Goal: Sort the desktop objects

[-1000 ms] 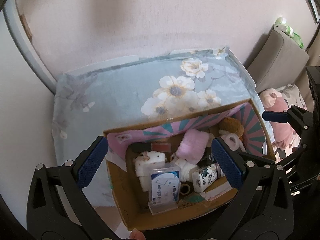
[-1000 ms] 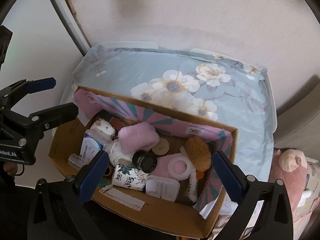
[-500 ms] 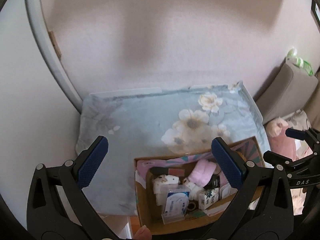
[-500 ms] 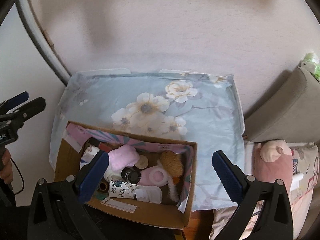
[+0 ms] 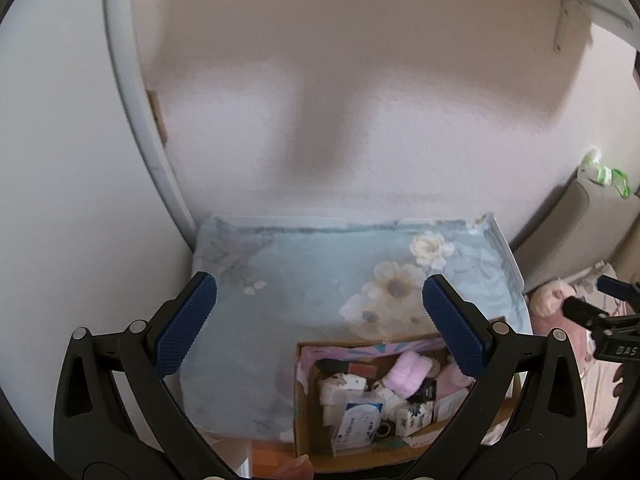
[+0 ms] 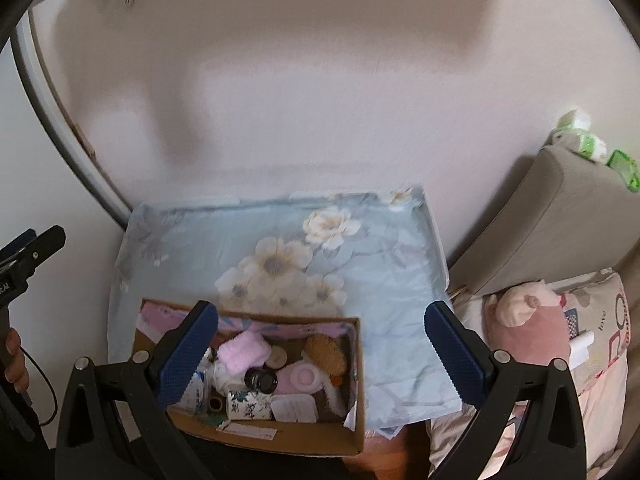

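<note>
Open cardboard box (image 6: 256, 438) at table's 6 o'clock edge, crammed: pink fluffy cloth (image 6: 242, 350) at 12, brown plush (image 6: 325, 354) at 2, patterned carton (image 6: 248, 409) at 6.

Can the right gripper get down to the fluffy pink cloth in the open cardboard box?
Probably yes. The right gripper is open and empty, the cardboard box has no lid, and the fluffy pink cloth lies on top of the pile, uncovered.

A cardboard box (image 6: 280, 438) full of small items sits on the near edge of a floral cloth (image 6: 280, 248). The right gripper (image 6: 320, 344) hangs above, jaws wide apart and empty.
</note>
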Action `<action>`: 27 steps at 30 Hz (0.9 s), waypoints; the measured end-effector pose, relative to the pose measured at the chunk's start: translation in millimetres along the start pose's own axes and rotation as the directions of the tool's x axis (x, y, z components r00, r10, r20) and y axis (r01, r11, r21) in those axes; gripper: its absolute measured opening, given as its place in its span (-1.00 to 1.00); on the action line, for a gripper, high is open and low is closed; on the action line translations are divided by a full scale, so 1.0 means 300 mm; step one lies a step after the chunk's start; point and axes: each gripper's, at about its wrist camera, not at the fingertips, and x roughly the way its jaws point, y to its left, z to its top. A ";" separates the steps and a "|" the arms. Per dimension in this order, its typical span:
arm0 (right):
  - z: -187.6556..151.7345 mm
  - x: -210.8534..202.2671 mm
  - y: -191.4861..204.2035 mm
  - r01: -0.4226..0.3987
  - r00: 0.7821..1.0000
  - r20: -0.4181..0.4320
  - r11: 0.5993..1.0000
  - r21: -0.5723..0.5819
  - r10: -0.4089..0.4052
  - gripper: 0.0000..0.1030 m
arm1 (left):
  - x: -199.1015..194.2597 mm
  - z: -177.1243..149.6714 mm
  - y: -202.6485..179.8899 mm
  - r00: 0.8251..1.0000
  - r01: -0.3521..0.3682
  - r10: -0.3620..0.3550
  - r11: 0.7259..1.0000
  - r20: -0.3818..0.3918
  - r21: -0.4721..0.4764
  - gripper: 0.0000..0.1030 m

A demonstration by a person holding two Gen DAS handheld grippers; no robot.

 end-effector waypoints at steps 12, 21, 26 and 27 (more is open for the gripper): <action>-0.024 -0.001 -0.028 0.036 0.999 0.004 0.999 0.039 -0.036 0.99 | -0.007 -0.005 0.025 0.998 -0.049 0.051 0.998 0.027 -0.049 0.99; -0.024 -0.003 -0.031 0.036 0.999 0.008 0.998 0.041 -0.036 0.99 | -0.013 -0.007 0.015 0.998 -0.056 0.058 0.998 0.031 -0.041 0.99; -0.022 -0.003 -0.029 0.042 0.999 0.013 0.998 0.042 -0.043 0.99 | -0.014 -0.010 0.016 0.998 -0.055 0.056 0.998 0.031 -0.041 0.99; -0.021 -0.003 -0.029 0.044 0.999 0.014 0.998 0.042 -0.045 0.99 | -0.014 -0.010 0.016 0.998 -0.055 0.057 0.998 0.032 -0.042 0.99</action>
